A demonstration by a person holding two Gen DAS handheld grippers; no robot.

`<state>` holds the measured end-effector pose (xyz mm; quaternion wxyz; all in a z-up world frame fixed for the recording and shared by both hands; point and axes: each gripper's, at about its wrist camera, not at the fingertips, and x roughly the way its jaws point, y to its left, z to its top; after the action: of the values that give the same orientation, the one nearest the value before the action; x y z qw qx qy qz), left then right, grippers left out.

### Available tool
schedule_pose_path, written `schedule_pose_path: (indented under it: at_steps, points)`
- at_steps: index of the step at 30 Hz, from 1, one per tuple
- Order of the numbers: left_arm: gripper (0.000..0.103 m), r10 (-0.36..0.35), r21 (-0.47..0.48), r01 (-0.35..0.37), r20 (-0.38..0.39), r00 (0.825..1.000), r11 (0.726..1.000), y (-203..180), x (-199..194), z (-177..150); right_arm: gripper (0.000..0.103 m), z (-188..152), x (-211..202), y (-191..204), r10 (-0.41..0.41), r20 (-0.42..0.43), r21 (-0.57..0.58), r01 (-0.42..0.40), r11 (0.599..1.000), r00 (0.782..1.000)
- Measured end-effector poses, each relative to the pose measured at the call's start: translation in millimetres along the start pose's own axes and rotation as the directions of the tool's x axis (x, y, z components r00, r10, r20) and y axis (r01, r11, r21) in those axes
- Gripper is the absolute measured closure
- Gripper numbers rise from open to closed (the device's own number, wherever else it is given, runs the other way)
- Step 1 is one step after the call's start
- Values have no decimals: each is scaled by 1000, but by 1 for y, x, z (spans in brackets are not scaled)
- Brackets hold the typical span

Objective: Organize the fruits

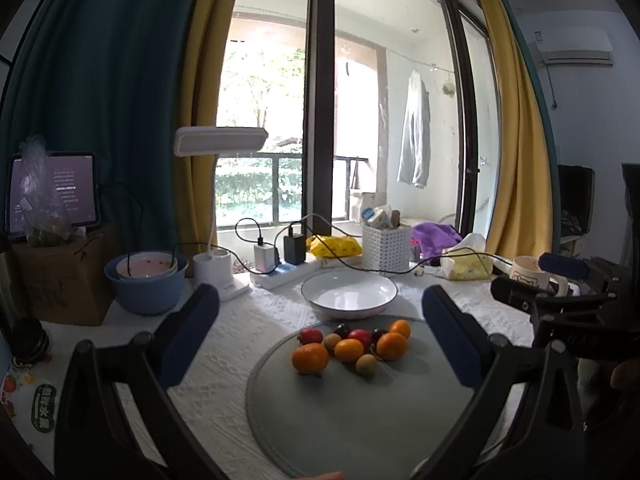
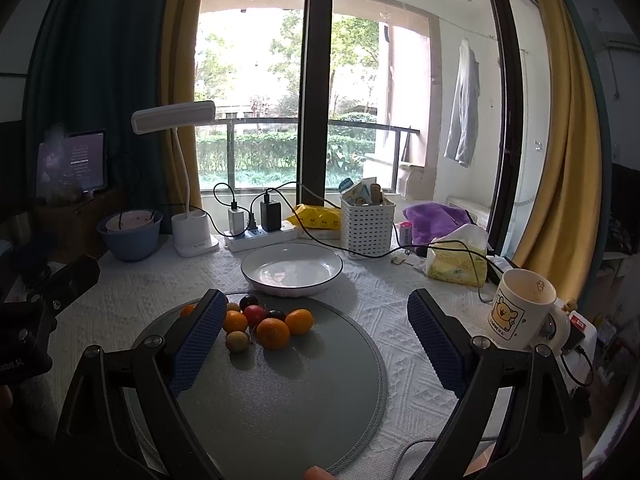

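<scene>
While fruits sit heaped on grey mat: white plate empty; left tongs, right tongs apart, unloaded.

Bright balcony window, yellow curtains, desk lamp.

Left gripper, right gripper: black frames, silver screws, blue textured pads.
</scene>
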<state>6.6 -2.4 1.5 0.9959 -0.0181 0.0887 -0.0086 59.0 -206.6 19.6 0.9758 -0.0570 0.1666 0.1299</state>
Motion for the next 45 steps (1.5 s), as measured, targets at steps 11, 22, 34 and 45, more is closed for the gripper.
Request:
schedule_pose_path:
  at_steps: [11,22,34,45]
  points:
    - [1,5,-4,-5,-2,1000,1000,1,0,2,9,0,0,0,2,-5,1,-2,1000,1000]
    - [1,6,-4,-6,-1,1000,1000,0,0,1,9,0,0,-1,2,-7,0,-2,1000,1000]
    - [1,14,4,-14,-32,999,1000,3,6,0,9,-3,5,-2,14,-26,0,-14,1000,1000]
    - [1,-17,4,19,-287,958,1000,17,77,-14,9,-7,50,-10,45,-140,3,-45,999,989]
